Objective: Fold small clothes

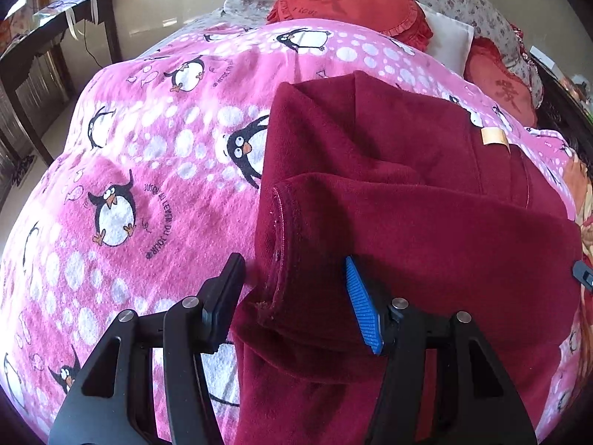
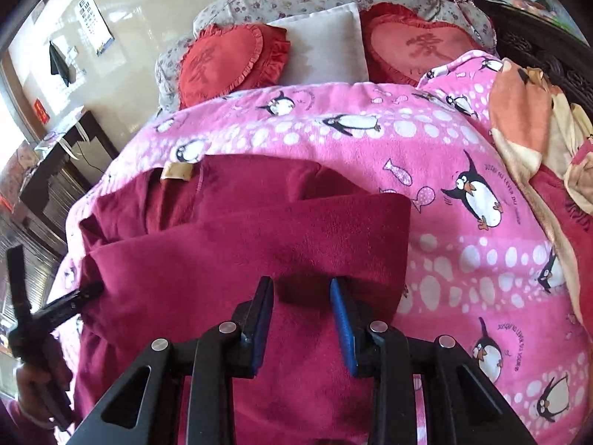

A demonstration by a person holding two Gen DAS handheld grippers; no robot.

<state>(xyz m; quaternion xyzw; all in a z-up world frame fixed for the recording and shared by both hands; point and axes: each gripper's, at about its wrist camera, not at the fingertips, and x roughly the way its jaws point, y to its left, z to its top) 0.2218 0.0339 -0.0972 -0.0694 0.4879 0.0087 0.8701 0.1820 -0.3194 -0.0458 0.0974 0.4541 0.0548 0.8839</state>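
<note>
so we see a dark red garment (image 1: 426, 215) lying partly folded on a pink penguin blanket (image 1: 148, 148) that covers the bed. in the left wrist view our left gripper (image 1: 296, 296) stands half open, both fingers straddling a rolled hem edge of the garment; the cloth sits between them, but the pads don't press on it, the black finger (image 1: 226, 293) is clear of the fabric and the blue pad (image 1: 361, 304) is just beside it. in the right wrist view our right gripper (image 2: 302, 319) hovers low over the near fold of the garment (image 2: 241, 244), fingers a bit apart with a gap showing, nothing pinched; whether the tips touch the cloth we cannot tell. a tan label (image 2: 177, 170) shows at the garment's far edge. 2 red heart cushions (image 2: 229, 61) and a white pillow (image 2: 326, 46) lie at the head of the bed, well apart from the garment. a dark side table (image 1: 55, 37) stands by the wall on the left.
</note>
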